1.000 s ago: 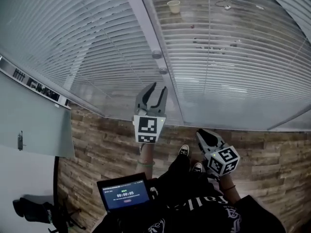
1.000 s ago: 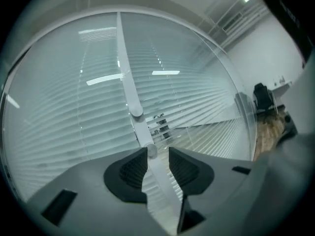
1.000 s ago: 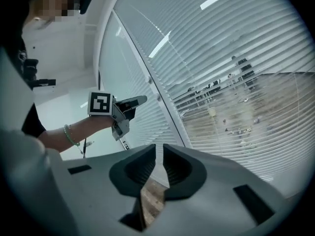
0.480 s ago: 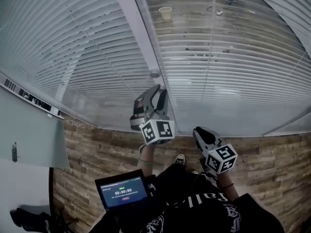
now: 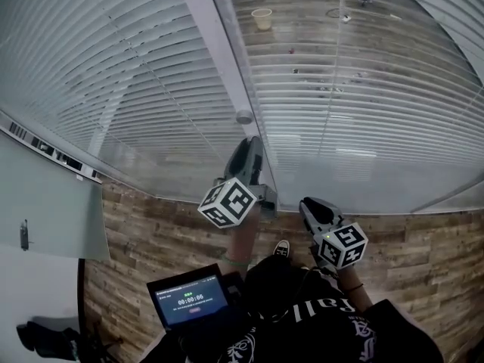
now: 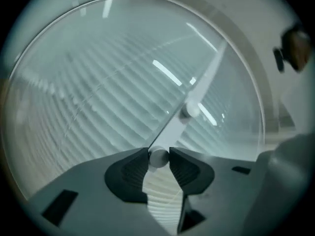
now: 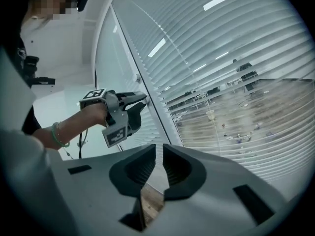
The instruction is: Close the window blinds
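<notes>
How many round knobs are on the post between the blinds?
2. One knob is clamped in the left tool, whose jaws have just closed further; the other knob is higher up the post. Others may be hidden behind the tool.

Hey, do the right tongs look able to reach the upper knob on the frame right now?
Probably yes. The upper knob stands bare on the frame, above the left tongs clamped on the lower knob. The right tongs are empty, with nothing between them and it.
</notes>
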Available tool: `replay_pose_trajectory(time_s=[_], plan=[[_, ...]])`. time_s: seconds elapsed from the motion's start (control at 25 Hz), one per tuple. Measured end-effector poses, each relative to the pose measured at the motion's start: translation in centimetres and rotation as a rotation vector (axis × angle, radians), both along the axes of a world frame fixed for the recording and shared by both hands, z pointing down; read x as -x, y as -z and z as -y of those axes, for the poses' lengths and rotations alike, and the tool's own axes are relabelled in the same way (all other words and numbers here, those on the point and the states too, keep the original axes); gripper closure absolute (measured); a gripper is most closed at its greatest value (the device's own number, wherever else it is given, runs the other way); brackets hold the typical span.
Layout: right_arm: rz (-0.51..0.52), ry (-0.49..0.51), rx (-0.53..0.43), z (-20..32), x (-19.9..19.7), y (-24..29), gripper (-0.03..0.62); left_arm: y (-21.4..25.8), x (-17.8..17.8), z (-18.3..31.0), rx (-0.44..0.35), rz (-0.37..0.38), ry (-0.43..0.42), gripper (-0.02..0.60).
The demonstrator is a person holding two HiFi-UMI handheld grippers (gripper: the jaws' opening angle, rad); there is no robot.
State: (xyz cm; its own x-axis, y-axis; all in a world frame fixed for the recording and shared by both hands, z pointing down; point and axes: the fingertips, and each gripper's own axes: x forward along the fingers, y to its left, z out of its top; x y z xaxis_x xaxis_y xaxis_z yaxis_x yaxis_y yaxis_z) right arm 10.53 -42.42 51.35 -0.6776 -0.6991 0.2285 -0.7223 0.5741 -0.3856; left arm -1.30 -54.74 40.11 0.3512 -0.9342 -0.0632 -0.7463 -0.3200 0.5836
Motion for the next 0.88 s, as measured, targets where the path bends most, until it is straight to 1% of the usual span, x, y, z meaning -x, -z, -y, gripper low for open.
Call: replay_pose_trajectory(time_s=[0.04,0.12,0.16,0.2,0.24,0.28,0.32,0.36,0.4,0.44,0.48,0.52,0.6,0.64,0.68,0.72,0.76,0.8,0.84,0.88], plan=[[0.001,0.005,-0.001,0.0,0.1,0.0,0.545,-0.1,-0.3,-0.2,-0.041,0.223,0.002,0.454],[0.002,0.012,0.001,-0.1,0.1,-0.1,0.543,-0.8,-0.8,-0.6,-0.132,0.775,0.023,0.453],[0.0,0.014,0.004,-0.1,0.1,-0.2,0.543,-1.0,-1.0,-0.7,-0.179,1.037,0.036,0.453],[-0.002,0.014,0.009,-0.1,0.0,-0.4,0.544,-1.2,-1.3,-0.8,-0.223,1.258,0.045,0.453],[-0.004,0.013,0.015,-0.1,0.0,-0.7,0.545,-1.2,-1.6,-0.8,-0.261,1.432,0.046,0.453],[-0.005,0.012,0.022,-0.1,-0.1,-0.9,0.544,-1.1,-1.9,-0.8,-0.29,1.56,0.039,0.453],[-0.006,0.011,0.027,-0.1,-0.1,-1.2,0.543,-1.1,-2.2,-0.8,-0.309,1.639,0.029,0.453],[-0.006,0.012,0.03,0.0,0.0,-1.3,0.544,-1.1,-2.3,-0.7,-0.315,1.661,0.02,0.453],[-0.005,0.013,0.031,0.1,0.1,-1.3,0.543,-1.2,-2.2,-0.6,-0.305,1.612,0.012,0.453],[-0.003,0.014,0.029,0.1,0.2,-1.3,0.543,-1.2,-1.9,-0.5,-0.277,1.483,0.005,0.454],[-0.002,0.016,0.028,0.2,0.3,-1.2,0.544,-1.2,-1.6,-0.3,-0.23,1.279,-0.004,0.454],[0.0,0.017,0.026,0.2,0.4,-1.1,0.544,-1.1,-1.3,-0.2,-0.169,1.019,-0.015,0.453],[0.004,0.018,0.025,0.2,0.5,-1.0,0.544,-0.5,-0.7,-0.2,-0.054,0.461,-0.043,0.454],[0.005,0.018,0.025,0.2,0.6,-1.0,0.544,-0.4,-0.4,-0.1,-0.013,0.217,-0.058,0.453],[0.005,0.019,0.024,0.2,0.6,-0.9,0.544,-0.4,-0.2,-0.1,0.016,0.018,-0.076,0.454],[0.005,0.019,0.022,0.2,0.6,-0.9,0.544,-0.4,-0.2,0.0,0.031,-0.12,-0.094,0.453],[0.006,0.019,0.02,0.2,0.6,-0.8,0.543,-0.4,-0.3,0.0,0.028,-0.169,-0.102,0.453],[0.007,0.02,0.018,0.2,0.6,-0.8,0.545,-0.2,-0.3,-0.1,0.005,-0.109,-0.093,0.453],[0.008,0.02,0.016,0.2,0.5,-0.7,0.544,0.1,-0.4,-0.2,-0.038,0.052,-0.067,0.453],[0.009,0.021,0.015,0.1,0.5,-0.7,0.543,0.4,-0.5,-0.5,-0.093,0.289,-0.033,0.451]])
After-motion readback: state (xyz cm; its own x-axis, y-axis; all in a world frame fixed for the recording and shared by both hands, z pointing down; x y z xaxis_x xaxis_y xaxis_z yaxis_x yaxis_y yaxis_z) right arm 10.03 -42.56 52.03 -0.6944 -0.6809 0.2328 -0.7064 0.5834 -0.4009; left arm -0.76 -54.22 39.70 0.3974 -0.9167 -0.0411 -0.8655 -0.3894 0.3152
